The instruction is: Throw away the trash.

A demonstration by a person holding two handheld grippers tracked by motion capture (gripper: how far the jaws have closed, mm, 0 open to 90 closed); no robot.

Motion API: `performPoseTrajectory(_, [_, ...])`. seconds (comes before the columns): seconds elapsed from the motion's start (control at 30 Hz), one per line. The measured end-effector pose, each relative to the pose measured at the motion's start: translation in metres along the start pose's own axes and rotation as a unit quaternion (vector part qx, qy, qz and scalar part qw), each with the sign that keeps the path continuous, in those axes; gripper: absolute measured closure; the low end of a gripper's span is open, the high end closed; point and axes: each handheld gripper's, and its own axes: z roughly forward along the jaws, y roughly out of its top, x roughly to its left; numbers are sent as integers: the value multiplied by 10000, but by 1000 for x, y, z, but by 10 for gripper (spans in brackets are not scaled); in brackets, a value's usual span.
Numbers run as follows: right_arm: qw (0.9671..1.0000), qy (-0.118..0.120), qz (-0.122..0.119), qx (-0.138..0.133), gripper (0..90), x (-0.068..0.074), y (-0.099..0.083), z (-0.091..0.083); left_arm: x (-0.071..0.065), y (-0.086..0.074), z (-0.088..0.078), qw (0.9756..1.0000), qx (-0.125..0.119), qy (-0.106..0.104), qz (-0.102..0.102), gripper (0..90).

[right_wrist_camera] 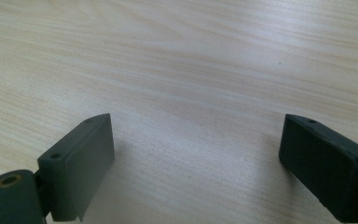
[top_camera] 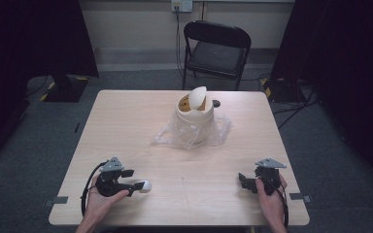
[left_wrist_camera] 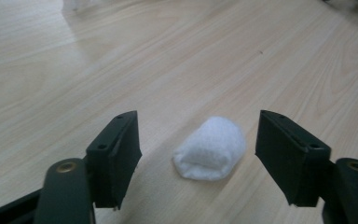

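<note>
White wad of soft tissue (left_wrist_camera: 210,148) lies on the pale wooden table (top_camera: 184,170), between your left gripper (left_wrist_camera: 198,142) jaws
Jaws wide, untouching: close gently to grasp. Right gripper (right_wrist_camera: 196,154) idles open

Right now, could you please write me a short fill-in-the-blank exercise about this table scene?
1. The white wad lies between the jaws of the ____ tool.
2. The bin stands on a crumpled clear ____ bag.
3. The jaws of the right tool stand ____, with bare table between them.

Missing words: left; plastic; open
</note>
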Motion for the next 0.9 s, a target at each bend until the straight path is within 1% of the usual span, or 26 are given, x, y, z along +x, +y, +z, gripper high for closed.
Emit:
performPoseTrajectory(0.03, [10000,0,0,0,94,0,0,0,0,0,0,10000,0,0,0,338])
performPoseTrajectory(0.07, [10000,1,-1,5,94,0,0,0,-2,0,1,10000,44,3,51,338])
performPoseTrajectory(0.1, [10000,2,2,7,94,0,0,0,-4,1,2,9999,77,-47,106,341])
performPoseTrajectory(0.13, [10000,-4,3,8,94,0,0,0,-5,1,3,9998,76,-111,116,361])
performPoseTrajectory(0.2, [10000,-3,3,7,94,0,0,0,-8,1,6,9997,104,-126,160,361])
performPoseTrajectory(0.27, [10000,4,-1,4,94,0,0,0,-9,1,8,9995,160,-189,184,369])
performPoseTrajectory(0.3, [10000,-4,2,7,94,0,0,0,-9,0,10,9994,197,-176,242,389])
performPoseTrajectory(0.33, [10000,-5,2,6,95,0,0,0,-9,-1,14,9992,233,-211,235,411])
performPoseTrajectory(0.37, [10000,-4,4,7,94,0,0,0,-9,-1,14,9992,233,-211,235,426])
performPoseTrajectory(0.47, [10000,-4,2,6,94,0,0,0,-10,-3,15,9991,300,-164,260,435])
performPoseTrajectory(0.5, [10000,-3,2,7,95,0,0,0,-10,-3,15,9990,308,-132,289,455])
performPoseTrajectory(0.57, [10000,-4,2,7,94,0,0,0,-8,-4,15,9993,249,-145,242,519])
performPoseTrajectory(0.6, [10000,-4,2,7,94,0,0,0,-7,-5,15,9994,240,-129,224,519])
performPoseTrajectory(0.67, [10000,-4,3,8,94,0,0,0,-7,-5,16,9993,269,-79,257,538])
performPoseTrajectory(0.9, [10000,0,-2,4,94,0,0,0,-6,-5,17,9992,283,-18,277,583])
